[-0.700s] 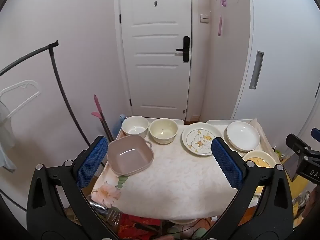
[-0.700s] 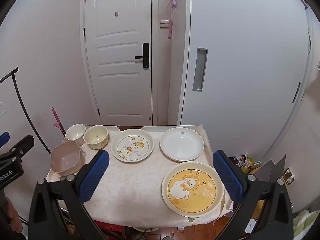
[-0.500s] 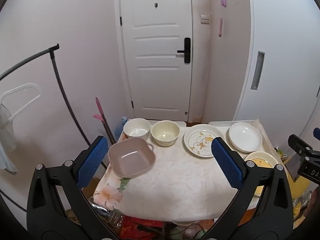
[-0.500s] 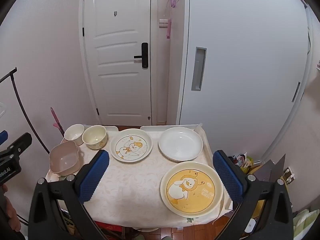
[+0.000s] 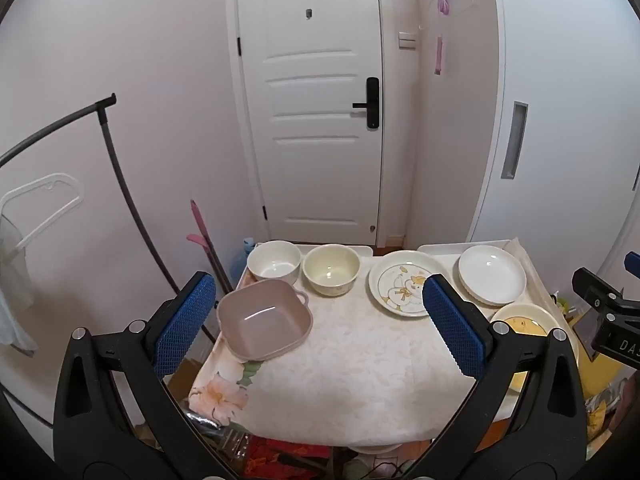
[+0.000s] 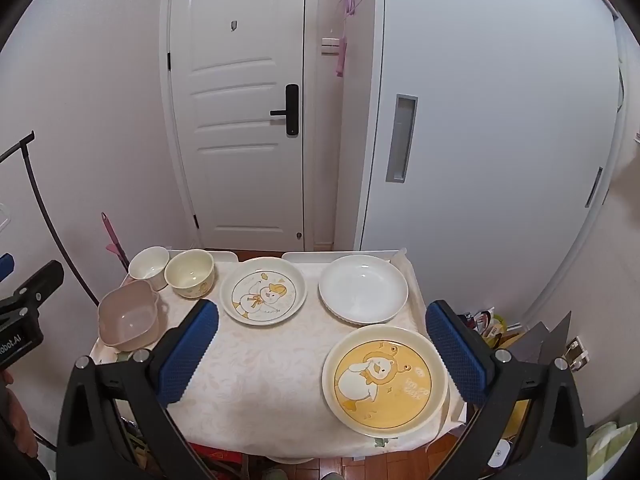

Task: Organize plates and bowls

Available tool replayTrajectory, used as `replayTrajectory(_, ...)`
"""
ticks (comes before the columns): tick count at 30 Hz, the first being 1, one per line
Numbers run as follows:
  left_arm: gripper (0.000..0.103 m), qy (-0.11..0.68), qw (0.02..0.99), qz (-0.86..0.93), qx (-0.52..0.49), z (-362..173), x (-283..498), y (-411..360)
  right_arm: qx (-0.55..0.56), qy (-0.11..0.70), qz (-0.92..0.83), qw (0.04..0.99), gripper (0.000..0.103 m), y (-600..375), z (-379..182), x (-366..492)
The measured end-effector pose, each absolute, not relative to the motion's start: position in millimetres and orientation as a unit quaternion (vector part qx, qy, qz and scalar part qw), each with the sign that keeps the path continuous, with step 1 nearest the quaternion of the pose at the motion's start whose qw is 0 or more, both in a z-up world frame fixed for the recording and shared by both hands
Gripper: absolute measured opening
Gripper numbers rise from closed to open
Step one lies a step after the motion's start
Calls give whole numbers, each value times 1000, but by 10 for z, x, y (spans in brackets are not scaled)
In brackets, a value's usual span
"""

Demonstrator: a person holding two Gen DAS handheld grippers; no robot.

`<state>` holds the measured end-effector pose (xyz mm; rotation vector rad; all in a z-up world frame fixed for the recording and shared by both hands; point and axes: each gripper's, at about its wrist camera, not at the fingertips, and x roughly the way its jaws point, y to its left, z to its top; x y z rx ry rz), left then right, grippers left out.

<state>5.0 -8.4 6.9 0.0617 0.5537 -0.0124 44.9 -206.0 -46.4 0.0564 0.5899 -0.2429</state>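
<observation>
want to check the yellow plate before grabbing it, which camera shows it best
The right wrist view: the yellow plate lies whole and unblocked between the open fingers, duck picture clear. In the left wrist view, only a sliver shows at the table's right edge, behind that gripper's finger.

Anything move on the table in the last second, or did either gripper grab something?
Nothing was grabbed or released. The left gripper and right gripper both stay open and empty above the table; the left view shifted a little, so that gripper moved slightly. The pink dish, two bowls and three plates lie where they were.
</observation>
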Motion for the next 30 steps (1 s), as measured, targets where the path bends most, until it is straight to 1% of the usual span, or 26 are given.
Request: replayTrajectory(30,103,262,964,-5,41,95,-31,-136,24,288,-115,950,103,-2047,-427,443)
